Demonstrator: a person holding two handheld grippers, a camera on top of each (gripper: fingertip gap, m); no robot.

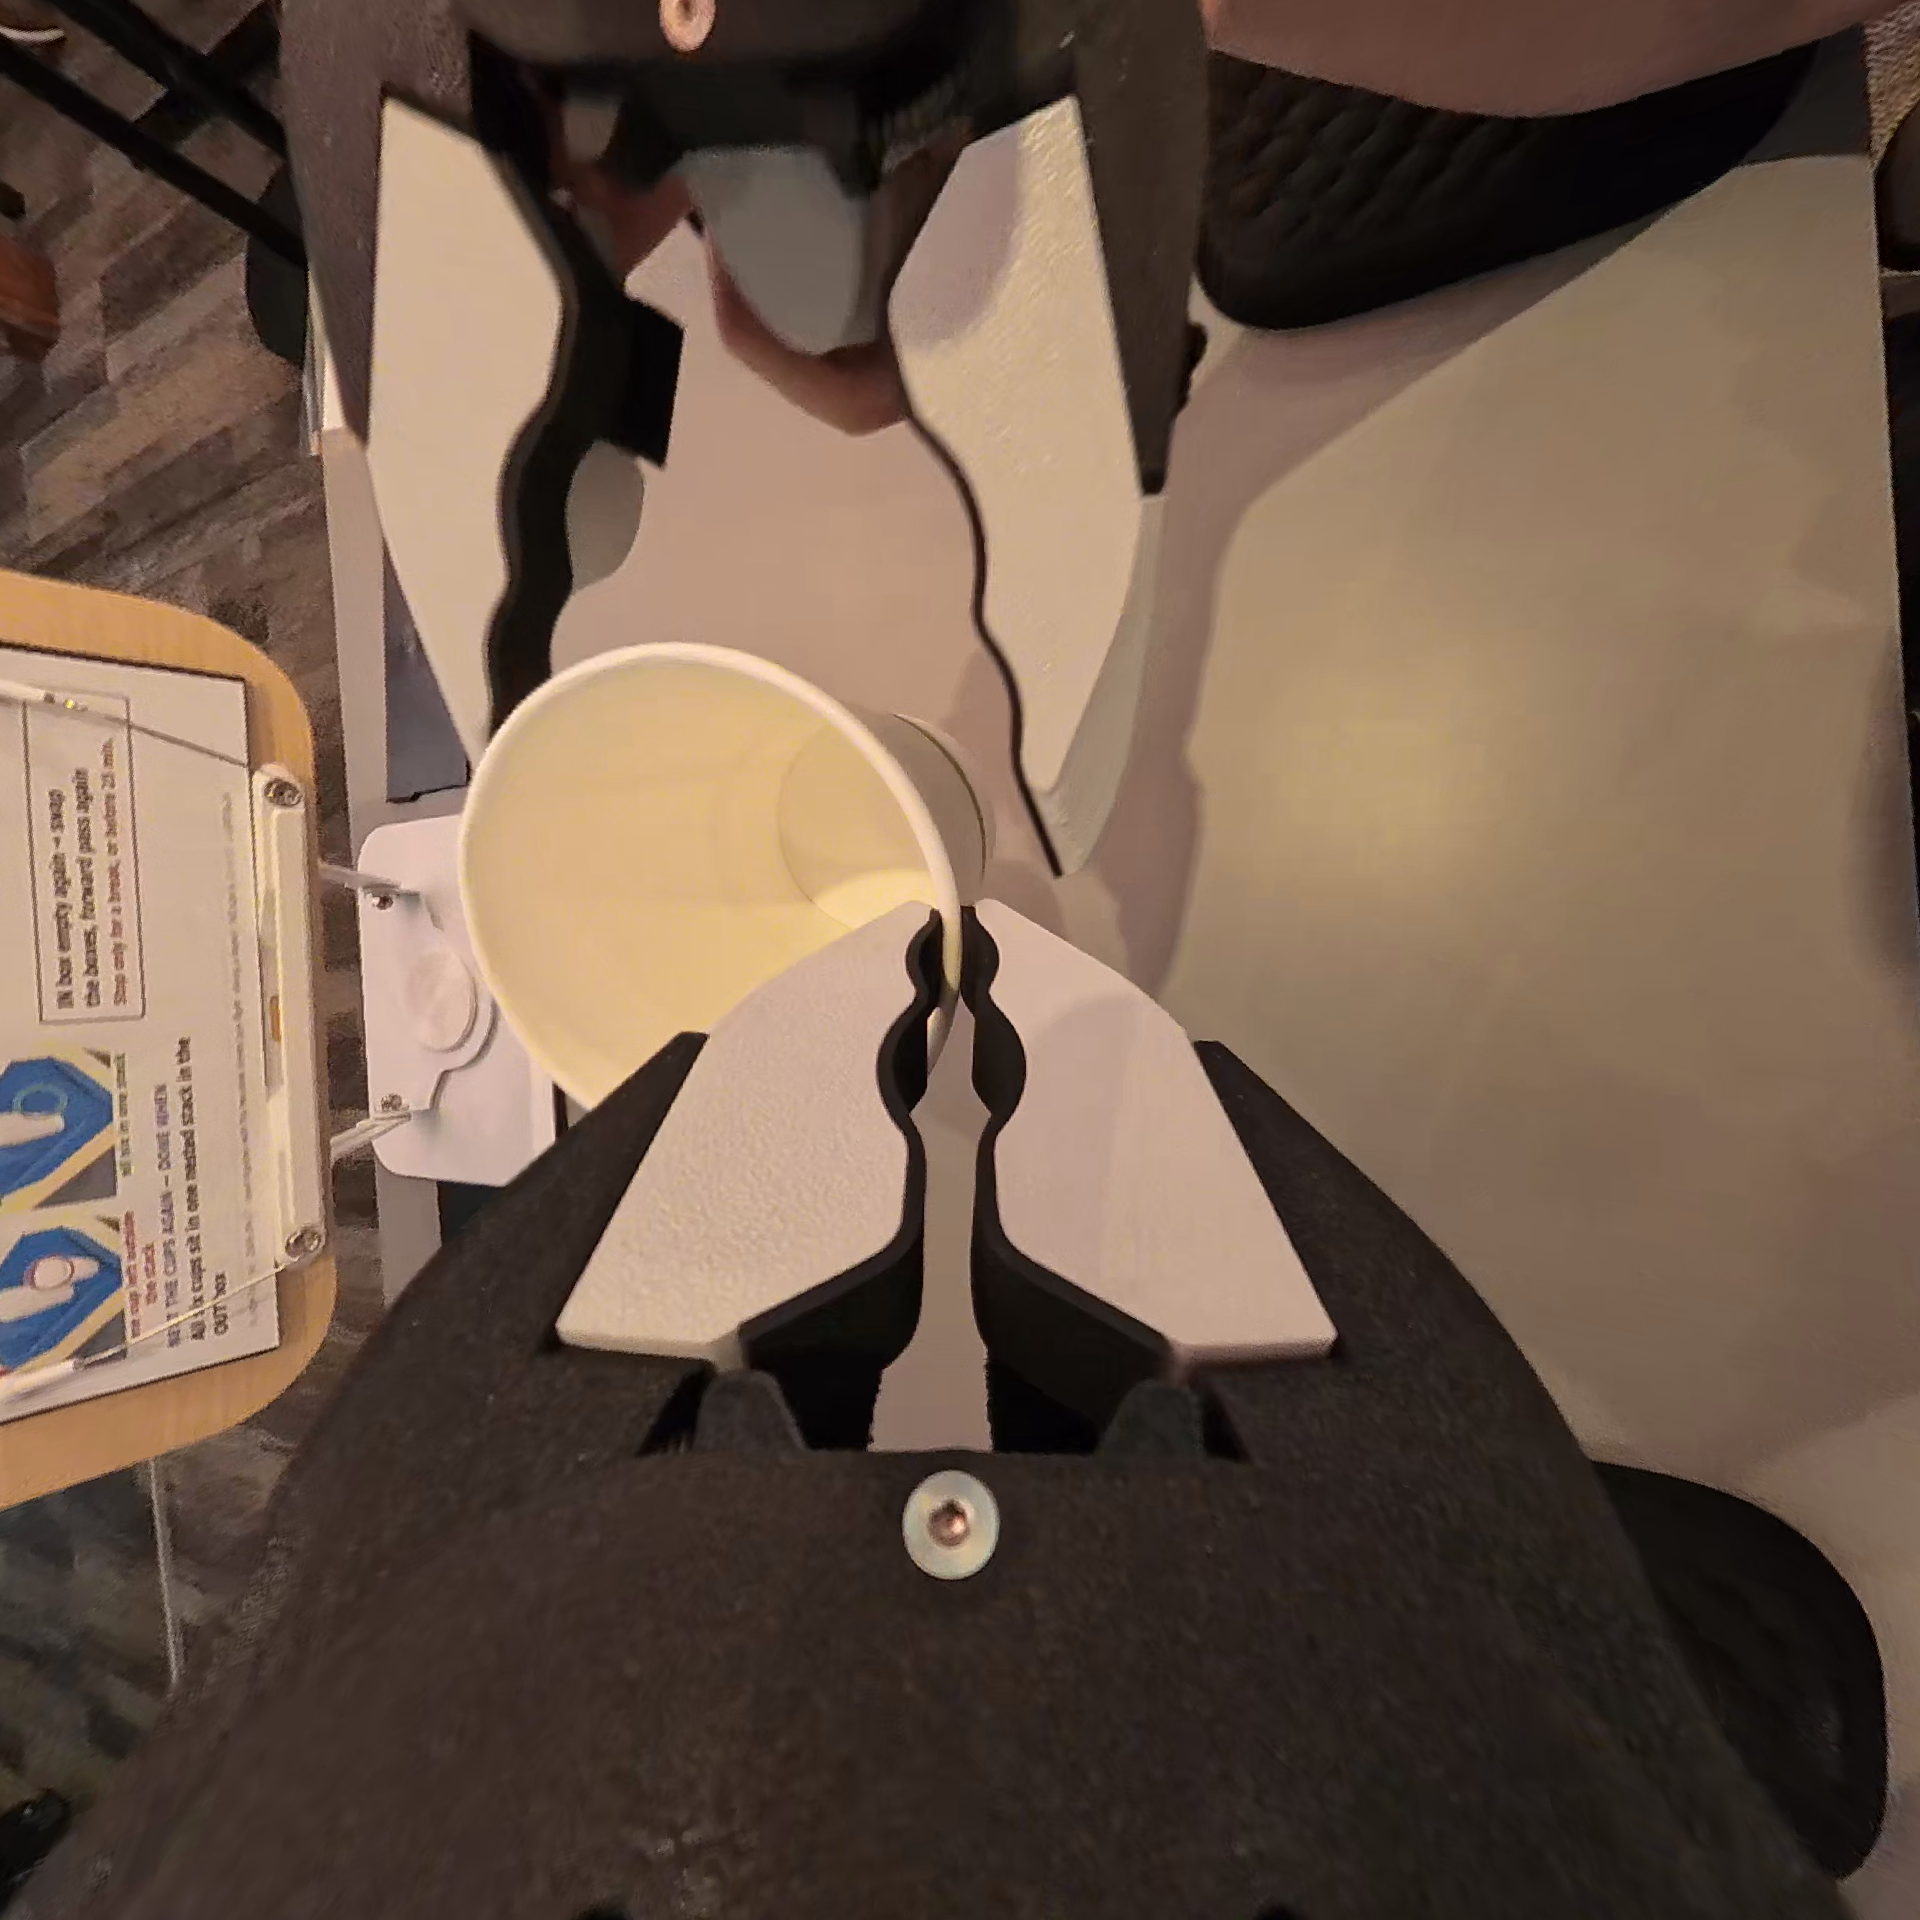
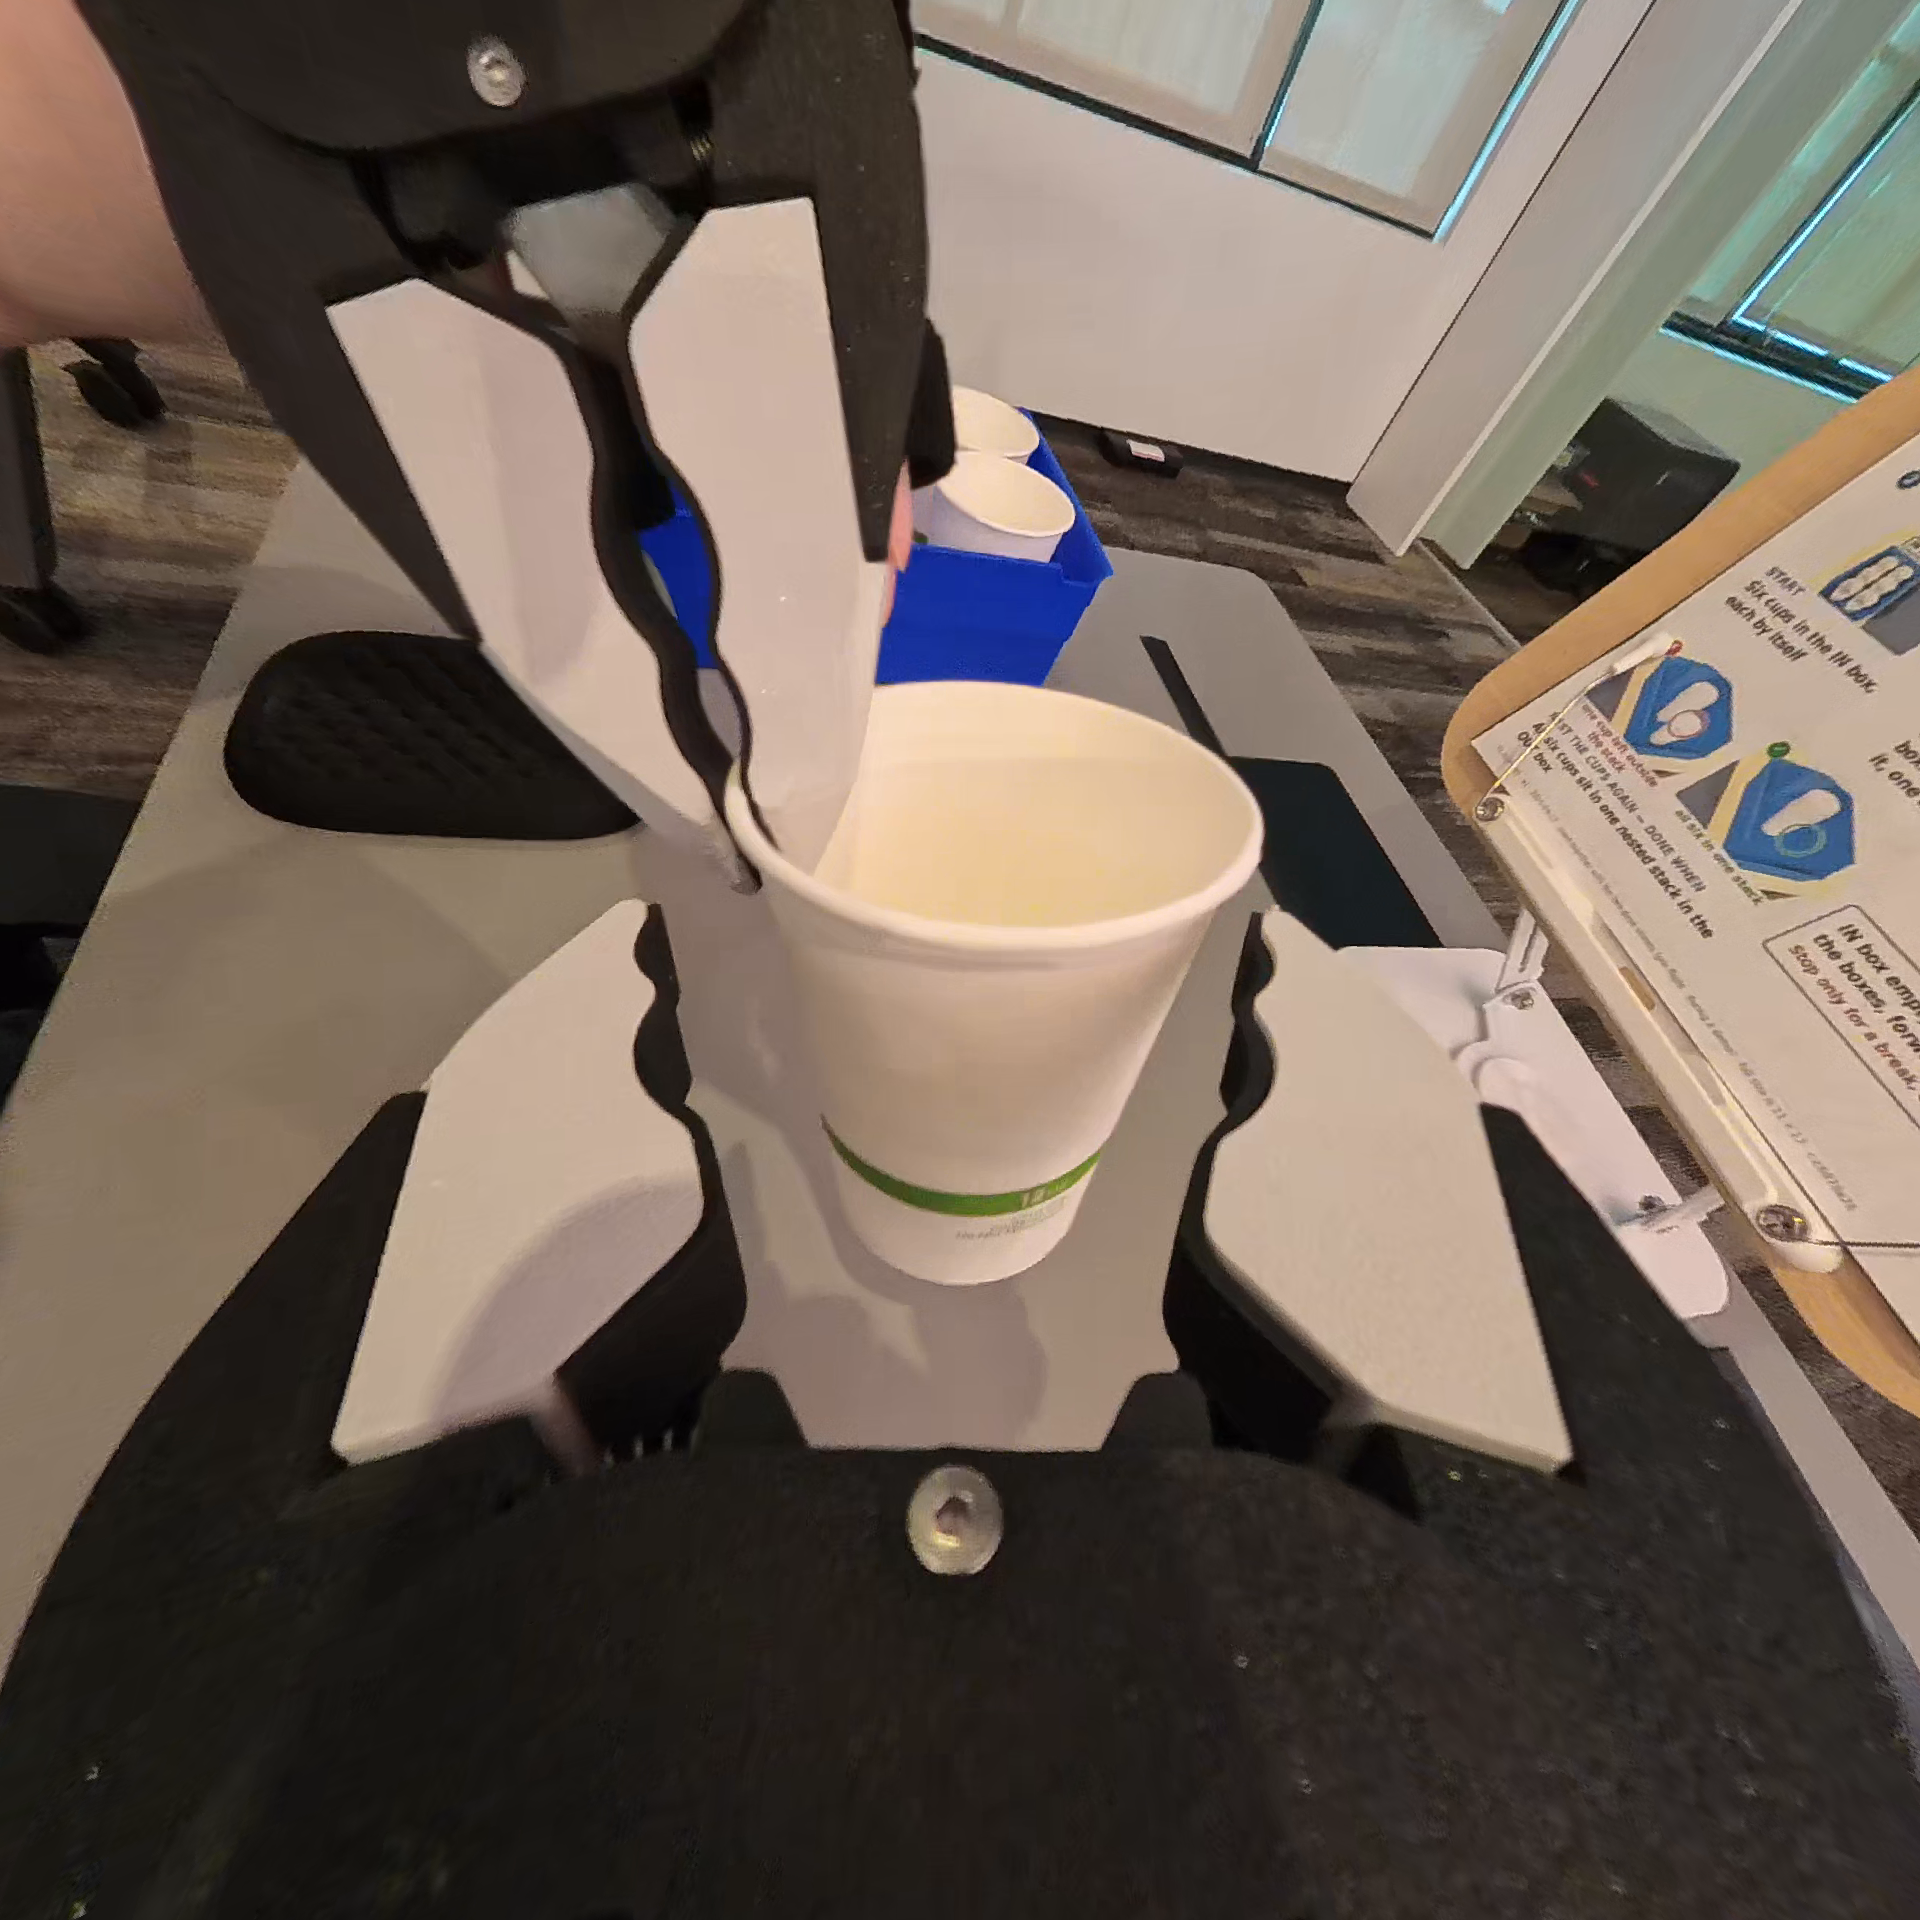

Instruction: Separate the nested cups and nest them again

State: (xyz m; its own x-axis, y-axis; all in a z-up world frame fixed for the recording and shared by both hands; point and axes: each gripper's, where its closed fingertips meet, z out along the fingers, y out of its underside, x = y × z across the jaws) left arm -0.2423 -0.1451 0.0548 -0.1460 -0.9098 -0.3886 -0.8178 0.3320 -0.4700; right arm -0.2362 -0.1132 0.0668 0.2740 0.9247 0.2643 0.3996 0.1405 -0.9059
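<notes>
Left wrist view and right wrist view, one moment. The left hand-held gripper is pinching the rim of a white paper cup between its two fingers, one finger inside the wall and one outside, and is carrying the cup clear above the grey surface. The cup is hanging nearly upright in the right wrist view, its mouth open and its green band showing low on the wall; in the left wrist view its cream interior is facing the camera, and a second wall line seems to show deep inside, so whether one cup or a nested pair is being held cannot be told. The right hand-held gripper is standing wide open, its fingers flanking the lower body of the cup on either side without touching it.

At the far end of the surface a blue bin is holding at least two more white cups, standing apart from one another. A black mesh pad is lying at the far left, and a clipboard with an instruction sheet is leaning at the right edge.

Judged progress: handling is under way, with the right gripper placed to take the cup's body. Whether this belongs to separating or to re-nesting cannot be decided; the loose cups in the bin suggest nesting is unfinished.
</notes>
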